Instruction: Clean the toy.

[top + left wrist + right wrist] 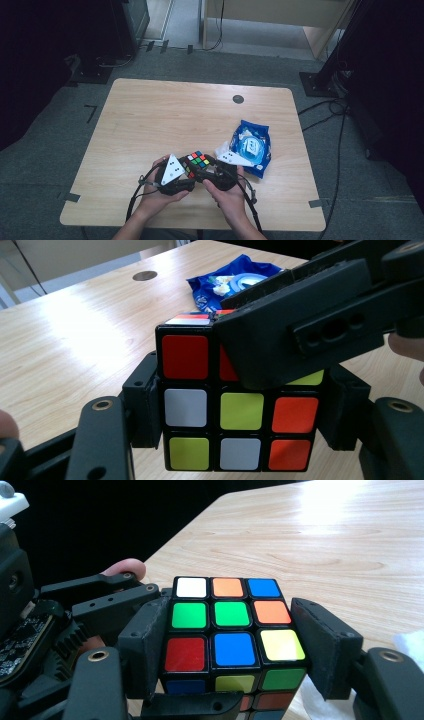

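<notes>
Cube (197, 161) work is what I have in hand, and both grippers are on it near the front edge of the table (150, 115), a little right of the middle. I cannot tell whether it rests on the wood or hangs just above it.

My left gripper (240, 432) has its jaws clenched on the cube's two sides, low down, across the bottom two layers as its own camera sees them. That gives me a fixed base. My right gripper (232, 650) comes in from the other side with its jaws closed against the flanks of the top layer, one pad to each side of the green and blue stickers. In the left gripper view one right jaw lies across the upper right corner of the red-and-white face.

I judge the split grip is there so one layer can be twisted against the rest: one hand anchors, the other turns.

A blue packet (251, 146) lies just right of my hands, towards the right edge, apart from the cube and out of the way.
</notes>
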{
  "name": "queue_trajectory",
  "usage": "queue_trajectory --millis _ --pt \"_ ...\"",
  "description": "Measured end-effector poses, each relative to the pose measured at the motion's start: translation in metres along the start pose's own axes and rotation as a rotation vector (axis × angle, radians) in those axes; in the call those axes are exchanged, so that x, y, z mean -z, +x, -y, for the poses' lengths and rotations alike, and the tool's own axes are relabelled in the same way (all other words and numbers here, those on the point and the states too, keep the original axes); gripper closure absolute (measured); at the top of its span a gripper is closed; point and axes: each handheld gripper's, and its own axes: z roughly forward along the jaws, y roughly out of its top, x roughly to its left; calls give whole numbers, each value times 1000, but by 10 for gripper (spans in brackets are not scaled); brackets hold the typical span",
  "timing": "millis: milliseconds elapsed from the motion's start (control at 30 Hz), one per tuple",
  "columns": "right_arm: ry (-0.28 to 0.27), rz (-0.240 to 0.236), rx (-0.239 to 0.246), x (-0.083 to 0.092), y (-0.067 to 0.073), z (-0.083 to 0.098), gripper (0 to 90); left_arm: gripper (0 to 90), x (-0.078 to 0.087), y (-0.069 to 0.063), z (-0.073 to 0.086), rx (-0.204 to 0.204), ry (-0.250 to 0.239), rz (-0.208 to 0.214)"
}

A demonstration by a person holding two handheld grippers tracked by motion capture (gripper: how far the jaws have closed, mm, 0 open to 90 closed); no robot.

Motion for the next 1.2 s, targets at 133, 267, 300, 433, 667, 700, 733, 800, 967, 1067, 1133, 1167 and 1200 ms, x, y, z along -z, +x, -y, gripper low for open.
queue_trajectory --millis 133,267,300,433,667,700,733,800,967,1067,1133,1167,1200 --pt "-71 -35 29 9 0 -7 259 342 5 11 1 25 0 -24" --pt "-118 22 77 21 -7 -12 255 342 15 29 4 68 -7 -74" --pt "-109 62 99 21 -11 -10 274 342 16 33 5 76 -10 -81" --pt "6 213 177 11 -29 7 317 342 23 43 7 100 -6 -104" --pt "148 320 222 -9 -54 35 326 342 20 42 9 96 10 -96" --pt "148 342 248 -10 -53 36 331 342 19 41 9 91 11 -93" --pt "146 358 267 -12 -53 38 331 342 19 40 9 90 13 -90" --pt "145 364 275 -15 -53 40 346 342 17 38 9 89 14 -87" --pt "149 372 285 -17 -59 38 542 342 15 35 9 81 20 -75" --pt "196 344 258 -16 -64 37 718 342 14 34 10 80 22 -71" --pt "202 332 248 -14 -67 36 820 342 13 33 10 80 24 -67" --pt "202 318 248 -13 -68 36 840 342 12 33 10 77 27 -65" --pt "199 310 246 -12 -68 35 851 342 12 32 10 76 28 -62"
